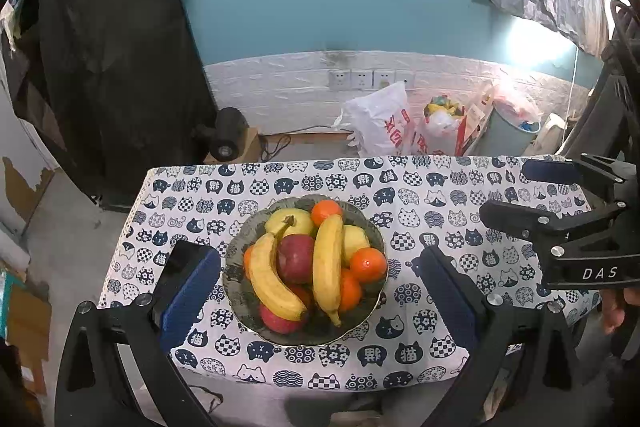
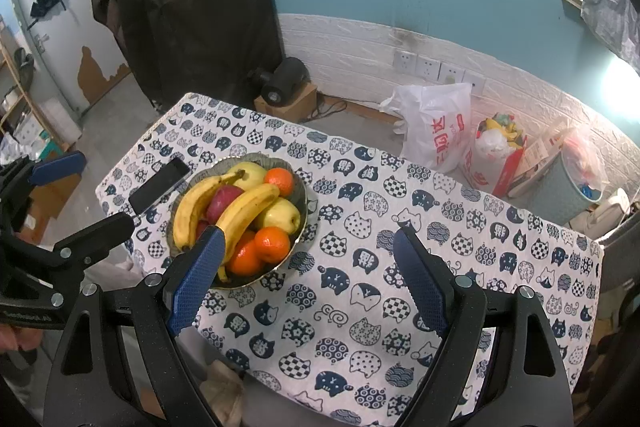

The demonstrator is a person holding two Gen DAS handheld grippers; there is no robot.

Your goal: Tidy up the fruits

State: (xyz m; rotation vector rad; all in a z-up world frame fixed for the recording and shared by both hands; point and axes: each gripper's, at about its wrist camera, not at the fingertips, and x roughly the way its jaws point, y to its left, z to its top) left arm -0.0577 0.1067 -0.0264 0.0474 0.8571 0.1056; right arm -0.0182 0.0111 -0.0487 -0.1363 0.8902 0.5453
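Cat-print tablecloth [image 1: 420, 187] bears the fruit bowl [image 1: 236, 255]; both grippers, right [image 1: 532, 195] marked "DAS", left [image 1: 320, 291], gape empty.

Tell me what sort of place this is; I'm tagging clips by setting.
Probably a lived-in home room, not a lab: a table under a cat-print tablecloth, a fruit bowl, and shopping bags beside a bin under wall sockets.

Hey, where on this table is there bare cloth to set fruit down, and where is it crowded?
The widest free patch is the cloth to the right of the bowl, out to the table's right edge. A narrower strip runs between the bowl and the near edge. It is crowded left of the bowl, where a phone lies close to the rim.
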